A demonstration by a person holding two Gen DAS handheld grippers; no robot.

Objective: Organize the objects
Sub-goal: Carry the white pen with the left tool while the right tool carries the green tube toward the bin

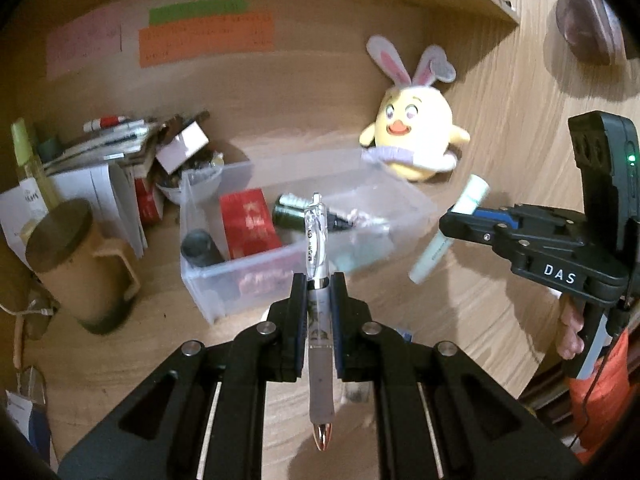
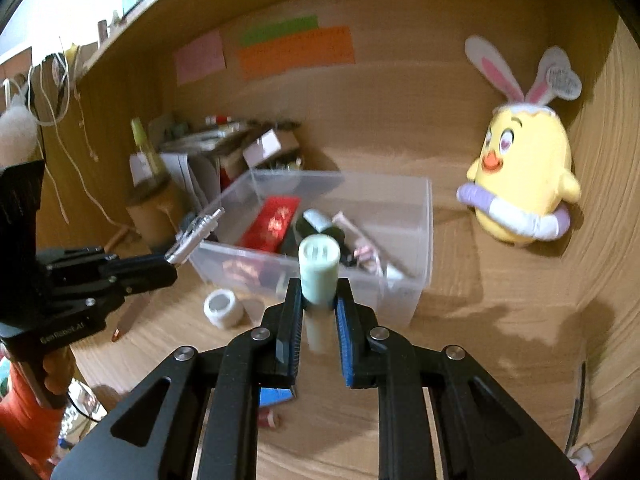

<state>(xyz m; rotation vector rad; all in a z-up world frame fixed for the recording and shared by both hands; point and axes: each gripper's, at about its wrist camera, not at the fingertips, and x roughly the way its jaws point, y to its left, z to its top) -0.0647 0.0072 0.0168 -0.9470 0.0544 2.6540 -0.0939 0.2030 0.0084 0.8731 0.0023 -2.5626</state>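
The left gripper [image 1: 318, 280] is clamping a clear pen [image 1: 317, 240]; the right gripper [image 2: 319, 300] is pinching a pale green tube [image 2: 319, 270]. Beyond both sits a clear bin [image 2: 416, 280] (a white tape roll [image 2: 223, 307] beside it is showing only in the right view).

**Colours on the desk**

We are looking at a clear pen [image 1: 317, 236] with a grey grip and a coppery tip, and a pale mint tube [image 2: 319, 276]. We are seeing a see-through bin [image 1: 240, 280] holding a red packet [image 1: 249, 226] with gold marks and a dark green bottle [image 1: 298, 216]. A yellow plush [image 2: 524, 176] is wearing white-and-pink ears and a lilac-and-white ring. Pink, green and orange notes [image 1: 206, 38] are showing on the brown wood wall. The grippers [image 1: 318, 280] are looking black, the right one's pads [image 2: 345, 344] blue. A tan mug [image 1: 84, 268] is carrying a dark lid.
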